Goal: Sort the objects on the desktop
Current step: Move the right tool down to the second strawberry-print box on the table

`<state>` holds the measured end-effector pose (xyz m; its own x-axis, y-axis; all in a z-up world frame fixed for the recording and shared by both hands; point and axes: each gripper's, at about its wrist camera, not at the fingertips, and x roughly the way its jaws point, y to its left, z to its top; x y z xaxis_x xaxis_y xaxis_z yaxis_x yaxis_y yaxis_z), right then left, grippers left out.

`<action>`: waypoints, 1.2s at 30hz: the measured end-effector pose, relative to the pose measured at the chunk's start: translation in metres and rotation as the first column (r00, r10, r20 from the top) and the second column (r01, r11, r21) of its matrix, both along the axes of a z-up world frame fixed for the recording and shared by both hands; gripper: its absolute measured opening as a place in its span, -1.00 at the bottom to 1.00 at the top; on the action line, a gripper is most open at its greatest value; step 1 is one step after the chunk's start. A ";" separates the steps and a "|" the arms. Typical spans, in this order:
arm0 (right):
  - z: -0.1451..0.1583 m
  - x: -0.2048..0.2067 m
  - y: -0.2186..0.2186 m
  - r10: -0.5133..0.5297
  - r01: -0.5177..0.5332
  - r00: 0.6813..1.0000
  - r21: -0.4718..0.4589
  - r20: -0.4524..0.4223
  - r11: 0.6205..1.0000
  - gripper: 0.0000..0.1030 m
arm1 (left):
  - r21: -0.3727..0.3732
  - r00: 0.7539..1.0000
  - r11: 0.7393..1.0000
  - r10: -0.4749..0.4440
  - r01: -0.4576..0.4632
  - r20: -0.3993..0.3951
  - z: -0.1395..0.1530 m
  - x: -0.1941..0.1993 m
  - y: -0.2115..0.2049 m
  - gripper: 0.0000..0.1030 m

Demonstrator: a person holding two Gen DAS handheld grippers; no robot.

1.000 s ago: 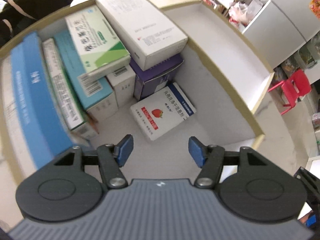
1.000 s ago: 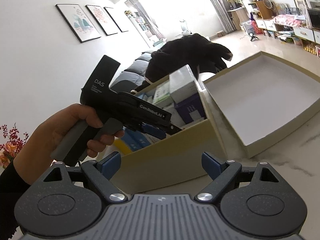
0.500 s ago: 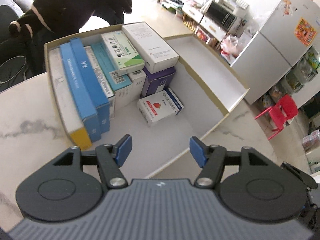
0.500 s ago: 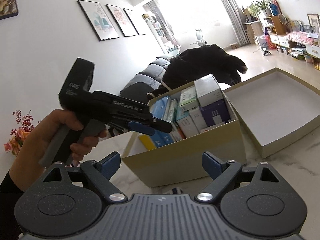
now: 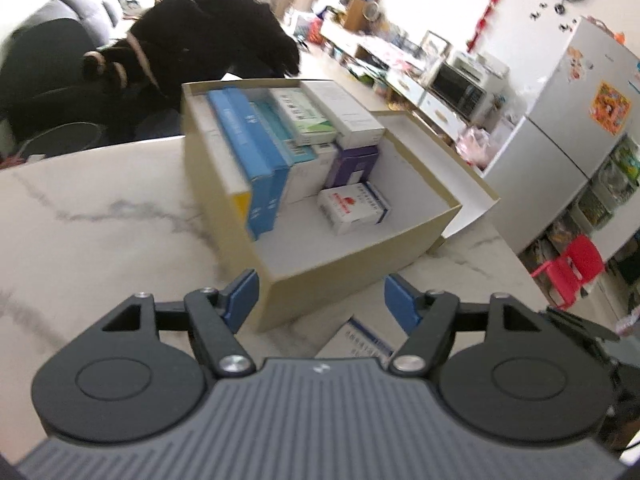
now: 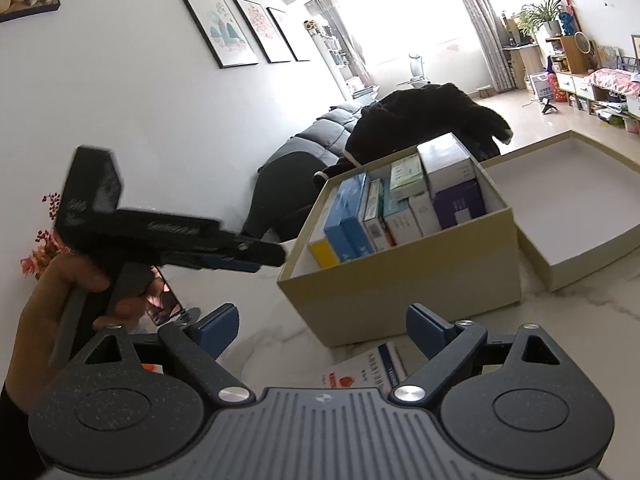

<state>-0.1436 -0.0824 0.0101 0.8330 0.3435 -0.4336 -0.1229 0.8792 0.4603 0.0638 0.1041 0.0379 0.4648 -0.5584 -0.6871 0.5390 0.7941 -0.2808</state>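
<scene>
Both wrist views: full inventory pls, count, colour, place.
storage box: 1, tan, white inside, on marble table
lid: 1, tan and white, beside the box, open side up
medicine boxes: about ten, blue, teal, green, white, purple, most along the box's far side
strawberry box: 1, white, flat on the box floor
loose box: 1, white, on table in front of the storage box
left gripper: blue pads, open, empty
right gripper: blue pads, open, empty
hand: 1, holding left gripper

Bright daylight enters through the curtained window (image 6: 404, 36), overexposed. Fisheye distortion bends both views' edges. Motion blur smears the left gripper (image 6: 256, 258) and sofa (image 5: 76, 16).
</scene>
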 end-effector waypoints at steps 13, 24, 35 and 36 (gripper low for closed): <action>-0.039 0.025 0.030 0.036 -0.042 0.993 -0.055 -0.114 0.998 0.84 | -0.105 0.971 0.975 0.210 -0.198 0.118 -0.046 -0.082 0.043 0.66; -0.064 0.039 0.039 -0.001 -0.030 0.987 -0.197 -0.158 0.980 0.87 | -0.083 0.920 0.947 0.322 -0.312 0.223 -0.061 -0.112 0.050 0.97; -0.084 0.044 0.051 0.043 -0.098 0.980 -0.284 -0.194 0.954 0.89 | 0.028 0.940 0.976 0.202 -0.218 0.274 -0.082 -0.118 0.037 1.00; -0.085 0.045 0.051 0.045 -0.101 0.980 -0.286 -0.195 0.953 0.89 | 0.032 0.941 0.976 0.199 -0.215 0.274 -0.083 -0.119 0.039 1.00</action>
<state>-0.0984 -0.0314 -0.0748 0.7064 0.2349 -0.6677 -0.1293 0.9703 0.2047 -0.0548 0.1426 -0.0453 0.7370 -0.3916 -0.5509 0.4095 0.9071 -0.0969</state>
